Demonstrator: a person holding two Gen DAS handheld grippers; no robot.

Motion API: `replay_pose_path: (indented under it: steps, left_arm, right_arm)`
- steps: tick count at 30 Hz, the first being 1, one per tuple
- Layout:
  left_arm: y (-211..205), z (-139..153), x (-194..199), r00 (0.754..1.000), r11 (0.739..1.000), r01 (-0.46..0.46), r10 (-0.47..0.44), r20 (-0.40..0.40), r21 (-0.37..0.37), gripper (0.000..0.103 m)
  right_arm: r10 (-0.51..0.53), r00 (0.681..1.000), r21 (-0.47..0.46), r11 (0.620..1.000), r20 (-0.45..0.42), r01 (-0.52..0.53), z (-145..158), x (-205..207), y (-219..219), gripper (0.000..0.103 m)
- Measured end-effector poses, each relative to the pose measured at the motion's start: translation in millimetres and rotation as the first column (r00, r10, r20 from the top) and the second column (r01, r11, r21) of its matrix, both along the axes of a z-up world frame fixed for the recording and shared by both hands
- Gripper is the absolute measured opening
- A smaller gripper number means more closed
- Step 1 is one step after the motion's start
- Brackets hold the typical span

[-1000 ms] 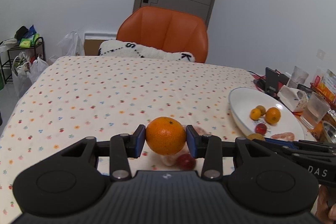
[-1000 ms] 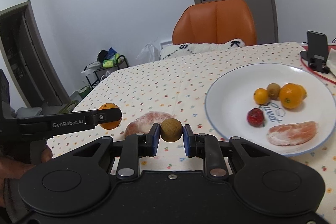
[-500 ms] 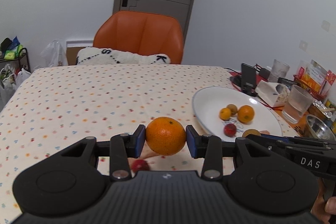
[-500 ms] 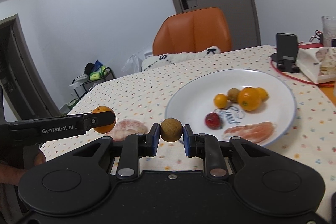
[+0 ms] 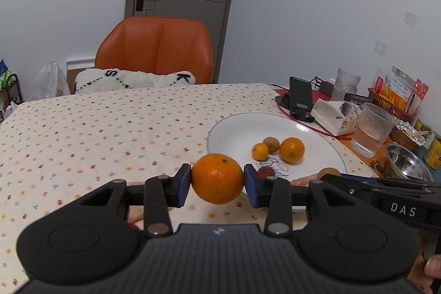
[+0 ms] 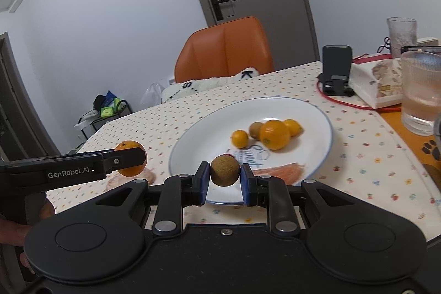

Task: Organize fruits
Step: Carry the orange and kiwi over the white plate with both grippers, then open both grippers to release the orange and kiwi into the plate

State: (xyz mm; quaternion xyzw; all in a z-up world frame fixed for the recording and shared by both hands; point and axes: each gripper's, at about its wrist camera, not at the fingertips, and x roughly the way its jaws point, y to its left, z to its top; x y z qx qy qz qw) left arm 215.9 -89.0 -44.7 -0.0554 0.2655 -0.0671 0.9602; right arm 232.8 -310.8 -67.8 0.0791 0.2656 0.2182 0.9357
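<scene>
White plate already holding two small yellow-orange citrus, a larger orange, a kiwi, a red berry and a peeled segment. Mandarin pinched between left gripper fingers, just short of plate's near rim. Brown kiwi-like fruit pinched in right gripper, over near rim. Peeled piece left on dotted surface beside plate. Judged well along.

A dotted cloth covers the bench. On it lie a white plate, a phone stand and a ribbed glass. A peeled citrus lies beside the plate.
</scene>
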Motion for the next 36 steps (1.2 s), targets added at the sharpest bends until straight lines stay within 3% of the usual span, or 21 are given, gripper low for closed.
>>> replay_pose_path:
  steps: [24,30,36]
  left_arm:
    - [-32,-18,46,0.997,0.998,0.058,-0.057,-0.050,0.026,0.040]
    - [-36,-21,48,0.997,0.998,0.053,-0.051,-0.060,0.040,0.041]
    - [-34,-14,40,0.998,0.998,0.038,-0.035,-0.043,0.059,0.047]
  right_arm:
    - [-0.037,0.999,0.025,0.999,-0.025,0.038,-18,47,-21,0.022]
    - [-0.045,0.998,0.021,0.999,-0.033,0.046,-20,49,-22,0.029]
    - [-0.050,0.998,0.031,0.998,-0.037,0.051,-20,43,-26,0.029]
